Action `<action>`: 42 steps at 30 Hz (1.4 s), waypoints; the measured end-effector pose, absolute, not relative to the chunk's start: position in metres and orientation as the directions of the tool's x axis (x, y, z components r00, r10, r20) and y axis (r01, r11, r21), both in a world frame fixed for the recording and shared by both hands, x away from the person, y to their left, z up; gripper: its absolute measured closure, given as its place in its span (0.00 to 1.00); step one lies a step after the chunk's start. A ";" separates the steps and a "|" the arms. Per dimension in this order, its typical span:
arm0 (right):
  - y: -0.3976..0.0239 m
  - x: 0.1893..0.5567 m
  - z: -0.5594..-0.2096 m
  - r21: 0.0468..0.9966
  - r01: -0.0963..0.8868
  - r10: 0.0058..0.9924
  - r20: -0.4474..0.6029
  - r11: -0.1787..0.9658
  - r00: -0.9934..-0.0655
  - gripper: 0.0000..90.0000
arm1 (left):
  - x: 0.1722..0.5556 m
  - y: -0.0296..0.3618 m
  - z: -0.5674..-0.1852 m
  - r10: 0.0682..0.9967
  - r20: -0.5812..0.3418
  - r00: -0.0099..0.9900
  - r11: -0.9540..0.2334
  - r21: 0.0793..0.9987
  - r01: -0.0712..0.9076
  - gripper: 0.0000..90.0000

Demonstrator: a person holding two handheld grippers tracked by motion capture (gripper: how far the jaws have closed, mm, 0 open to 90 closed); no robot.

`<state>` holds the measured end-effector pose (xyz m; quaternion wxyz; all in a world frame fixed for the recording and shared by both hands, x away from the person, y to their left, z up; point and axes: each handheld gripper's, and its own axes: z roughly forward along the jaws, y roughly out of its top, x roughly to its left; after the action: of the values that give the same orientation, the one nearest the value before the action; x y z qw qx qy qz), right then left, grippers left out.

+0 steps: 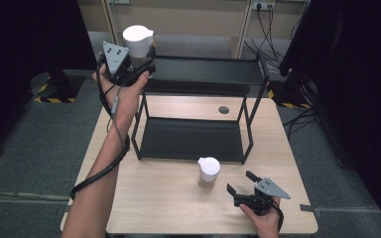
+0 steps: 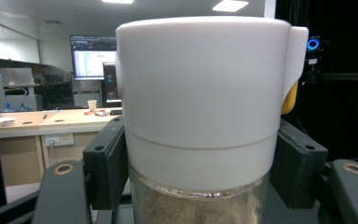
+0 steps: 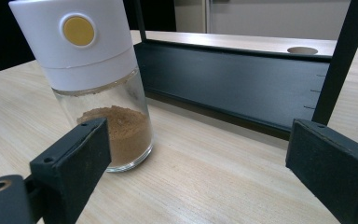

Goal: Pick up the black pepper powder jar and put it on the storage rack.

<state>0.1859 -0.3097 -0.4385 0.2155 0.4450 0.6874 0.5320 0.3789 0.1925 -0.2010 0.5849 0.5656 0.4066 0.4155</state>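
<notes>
My left gripper (image 1: 138, 63) is shut on a glass spice jar with a tall white cap (image 1: 138, 40), held upright in the air just above the left end of the black rack's top shelf (image 1: 206, 71). In the left gripper view the jar (image 2: 200, 116) sits between both pads (image 2: 106, 161), brown powder showing at the bottom. A second spice jar (image 1: 209, 171) with a white cap stands on the wooden table in front of the rack. My right gripper (image 1: 239, 182) rests open near the table's front edge, just right of that jar (image 3: 100, 84), which stands ahead of its left jaw.
The two-tier black metal rack (image 1: 193, 139) fills the middle of the table (image 1: 168, 203); its lower shelf (image 3: 242, 88) is bare. A round cable hole (image 1: 223, 109) lies behind it. Dark curtains hang at both sides, and cables run along the far wall.
</notes>
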 end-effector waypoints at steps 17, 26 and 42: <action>-0.311 0.186 -0.439 0.922 0.385 0.839 0.184 0.033 -0.513 0.08 | 0.413 0.184 -0.191 0.945 0.001 0.327 -0.013 0.999 0.033 0.34; -0.311 0.186 -0.439 0.923 0.384 0.838 0.183 0.034 -0.513 0.08 | 0.421 0.180 -0.192 0.950 0.006 0.312 -0.027 0.998 0.064 0.34; -0.310 0.186 -0.438 0.923 0.382 0.838 0.176 0.041 -0.517 0.08 | 0.427 0.172 -0.192 0.954 0.011 0.300 -0.040 0.995 0.093 0.34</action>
<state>0.1863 -0.3103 -0.4384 0.2140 0.4425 0.6891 0.5324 0.4274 0.1719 -0.1922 0.5383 0.6002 0.4360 0.3999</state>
